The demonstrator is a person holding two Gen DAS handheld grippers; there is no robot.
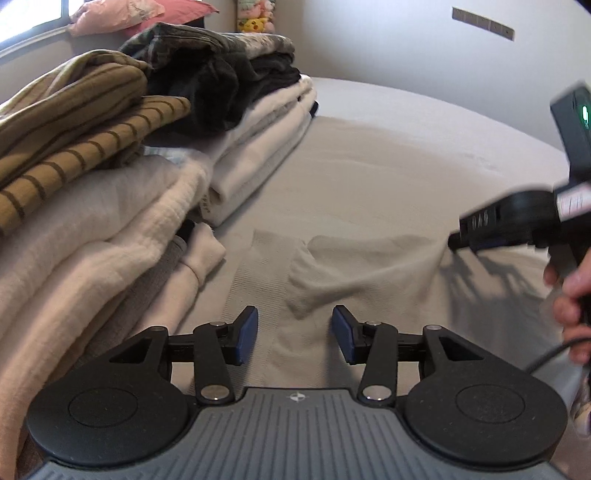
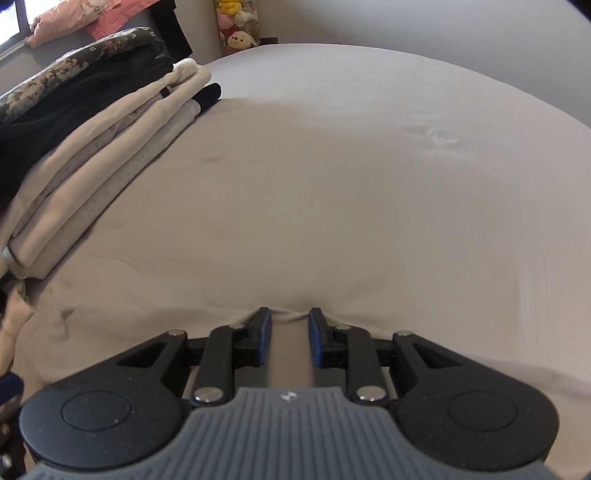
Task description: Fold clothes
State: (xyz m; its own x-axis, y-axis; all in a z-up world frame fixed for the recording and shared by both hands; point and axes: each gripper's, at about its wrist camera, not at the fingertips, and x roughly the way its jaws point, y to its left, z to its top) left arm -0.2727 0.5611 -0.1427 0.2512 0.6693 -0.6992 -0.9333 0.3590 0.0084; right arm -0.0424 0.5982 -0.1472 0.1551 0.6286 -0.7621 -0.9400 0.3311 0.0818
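Observation:
A beige ribbed garment [image 1: 351, 266] lies spread on the grey bed sheet [image 1: 406, 147]. My left gripper [image 1: 295, 334] hovers just above its near part, jaws open, with nothing pressed between the blue pads. My right gripper [image 1: 456, 242] comes in from the right, held by a person's hand [image 1: 572, 295], and the cloth stretches in a ridge toward its tip. In the right wrist view the right gripper [image 2: 290, 321] is shut on a puckered edge of the garment [image 2: 290, 354], which bunches between the fingertips.
Folded clothes are stacked along the left: an olive striped piece [image 1: 74, 147], cream pieces [image 1: 110, 251], a white pile [image 1: 258, 147] topped by dark and floral garments [image 1: 221, 62]. Plush toys [image 2: 236, 26] and a pink pillow [image 1: 118, 14] sit at the far end. Bare sheet [image 2: 369, 166] lies to the right.

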